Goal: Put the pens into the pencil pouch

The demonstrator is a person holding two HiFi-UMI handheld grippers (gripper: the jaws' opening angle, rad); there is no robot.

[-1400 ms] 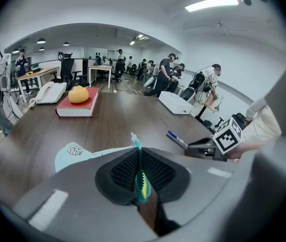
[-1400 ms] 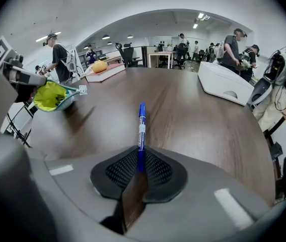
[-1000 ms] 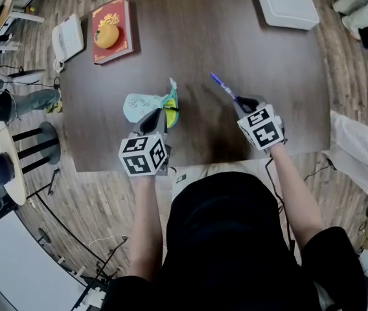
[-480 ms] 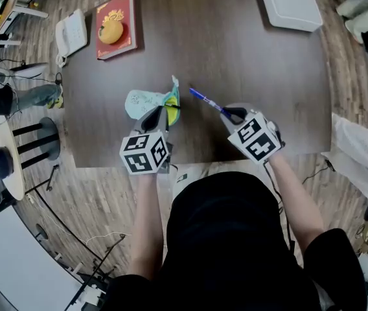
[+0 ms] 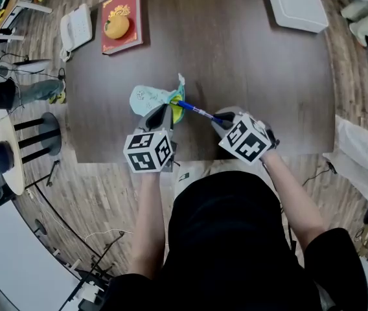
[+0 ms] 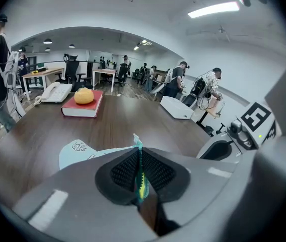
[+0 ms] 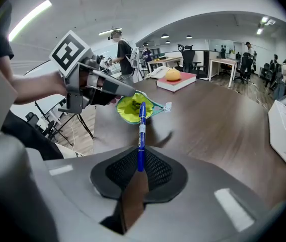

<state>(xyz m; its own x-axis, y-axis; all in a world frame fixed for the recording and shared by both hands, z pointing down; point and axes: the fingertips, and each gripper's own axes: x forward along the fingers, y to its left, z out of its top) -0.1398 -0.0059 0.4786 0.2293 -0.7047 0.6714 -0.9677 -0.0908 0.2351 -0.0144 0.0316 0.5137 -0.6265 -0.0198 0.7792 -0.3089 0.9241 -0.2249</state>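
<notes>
In the head view the left gripper (image 5: pixel 161 117) covers the lower edge of the pouch (image 5: pixel 146 97); the white box (image 5: pixel 297 4) at upper right is cut by the top edge.

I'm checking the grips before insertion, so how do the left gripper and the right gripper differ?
The left gripper pinches the zipper edge of the pencil pouch; the right gripper clamps a blue pen. The left gripper's jaws are nearly together on thin fabric; the right gripper's stand slightly apart around the pen's barrel. Both are shut on something above the table.
</notes>
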